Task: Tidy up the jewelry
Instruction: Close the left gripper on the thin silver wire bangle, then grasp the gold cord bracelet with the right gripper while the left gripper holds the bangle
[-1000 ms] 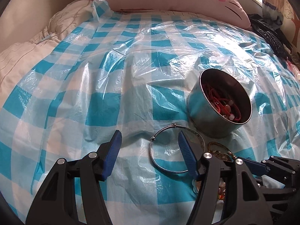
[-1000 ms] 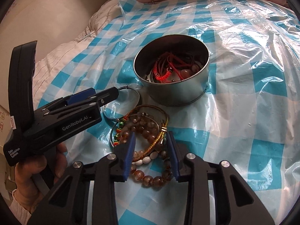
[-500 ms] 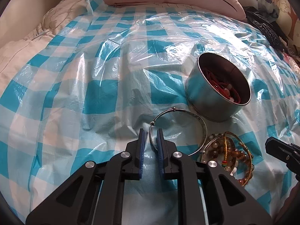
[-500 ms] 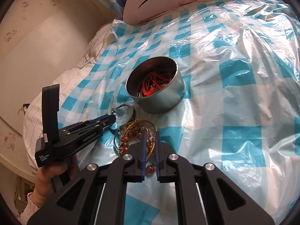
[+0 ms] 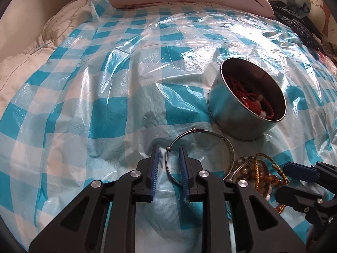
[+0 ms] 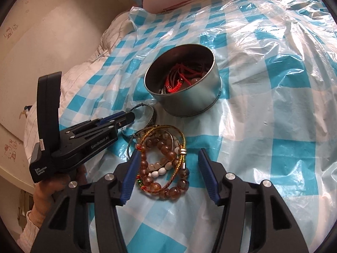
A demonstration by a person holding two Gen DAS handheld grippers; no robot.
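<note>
the left gripper (image 5: 168, 169), part open, straddles the thin silver wire bangle (image 5: 200, 158) near the round metal tin (image 5: 246, 105); squeeze onto the wire squarely before lifting. the right gripper (image 6: 168, 172) gapes around the brown beaded bracelets (image 6: 162, 164).

Black grippers (image 6: 168, 172), blue finger pads (image 5: 155, 168), silver screws, white "GenRobot.AI" lettering

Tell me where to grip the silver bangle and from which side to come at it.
Grip the thin wire rim of the silver bangle on its near-left arc, just below the small clasp bead. It lies flat on the checked plastic sheet, so come down from above with one finger inside the ring and one outside. The left gripper already straddles that arc. The far-right side crowds the metal tin and the beaded bracelets.
</note>
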